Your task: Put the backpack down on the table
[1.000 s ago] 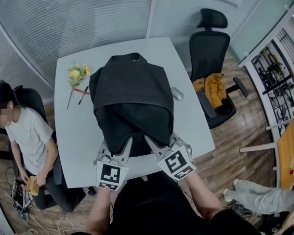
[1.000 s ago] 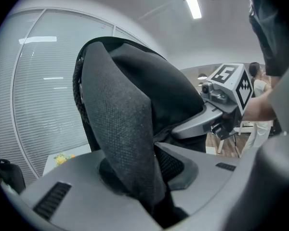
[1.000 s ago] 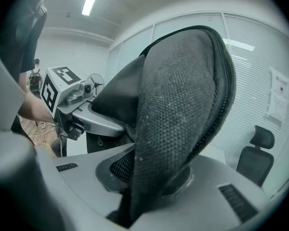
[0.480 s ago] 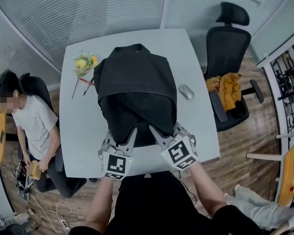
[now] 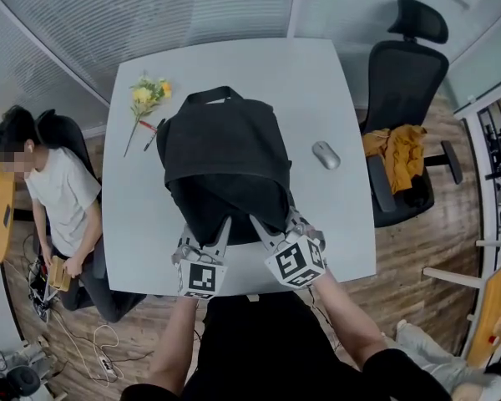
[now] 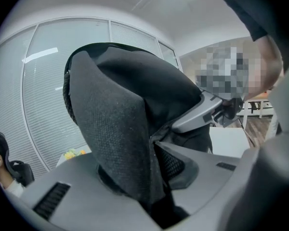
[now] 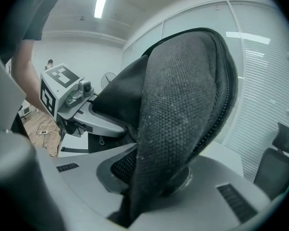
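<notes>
Backpack (image 5: pixel 224 165) is black and covers the middle of the white table (image 5: pixel 334 215) in the head view. Its near edge, at six o'clock, is carried by the left gripper (image 5: pixel 220 234) and the right gripper (image 5: pixel 260 225). Each pair of tongs is pressed onto a padded mesh shoulder strap (image 7: pixel 178 129), one strap for each gripper, and the fabric fills the gap between the jaws. I cannot tell if the bottom of the bag touches the table already.

To do this step well, I think both hands should go down together and at the same height, so that the bag does not tip to one side. The landing place should stay between the flowers (image 5: pixel 148 96), at about ten o'clock from the bag, and the mouse (image 5: pixel 326 154), at about three o'clock; both are near but apart from it. The pinch should be kept until the weight sits fully on the table. Only then should the jaws open and draw back toward six o'clock, so that the straps do not catch.

The head view gives the layout: the free table surface, the neighbours, and the office chair (image 5: pixel 405 90) at two o'clock. It hides the pads behind the marker cubes. The two gripper views show the grip itself, with the mesh squeezed between the jaws, and each one shows the other gripper beside the bag. They show very little of the table under the bag.
</notes>
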`<state>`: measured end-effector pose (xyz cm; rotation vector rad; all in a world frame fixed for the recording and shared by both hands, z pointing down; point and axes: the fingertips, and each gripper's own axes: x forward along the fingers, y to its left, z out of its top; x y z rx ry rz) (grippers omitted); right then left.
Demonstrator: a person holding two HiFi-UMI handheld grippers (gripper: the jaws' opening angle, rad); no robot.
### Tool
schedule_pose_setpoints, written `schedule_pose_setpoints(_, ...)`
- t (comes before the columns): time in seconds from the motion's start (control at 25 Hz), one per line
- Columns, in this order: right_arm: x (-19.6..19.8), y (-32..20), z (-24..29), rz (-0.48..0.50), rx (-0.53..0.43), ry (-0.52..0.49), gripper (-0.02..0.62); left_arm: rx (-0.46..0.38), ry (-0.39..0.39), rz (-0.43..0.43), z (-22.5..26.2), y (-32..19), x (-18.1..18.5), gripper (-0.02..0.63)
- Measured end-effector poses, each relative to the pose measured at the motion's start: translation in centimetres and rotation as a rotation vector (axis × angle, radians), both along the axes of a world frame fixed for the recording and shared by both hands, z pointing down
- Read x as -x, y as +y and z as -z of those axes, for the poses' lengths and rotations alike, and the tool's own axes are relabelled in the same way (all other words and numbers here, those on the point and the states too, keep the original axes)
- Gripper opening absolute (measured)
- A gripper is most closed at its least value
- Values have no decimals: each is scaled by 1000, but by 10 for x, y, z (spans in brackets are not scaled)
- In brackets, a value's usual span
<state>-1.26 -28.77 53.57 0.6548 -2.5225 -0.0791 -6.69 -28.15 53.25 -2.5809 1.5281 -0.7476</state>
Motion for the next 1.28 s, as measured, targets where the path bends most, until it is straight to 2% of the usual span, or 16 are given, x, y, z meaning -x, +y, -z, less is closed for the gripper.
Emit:
schedule_pose_setpoints(0.16, -2, 1, -5, 17, 11, -25, 48, 0, 2, -7, -5, -1, -1, 97)
schedule_pose_setpoints(0.48, -5, 3, -15, 16, 96, -72, 60, 53, 71, 4, -14, 0, -2, 121)
schedule_pose_setpoints(1.12, -8, 4, -17, 17, 126, -93, 110, 58, 83, 7, -19, 5, 0, 144)
schedule_pose_setpoints(1.28, -12, 4, -16, 6, 140, -109, 150, 70, 95, -10, -19, 9, -4, 197)
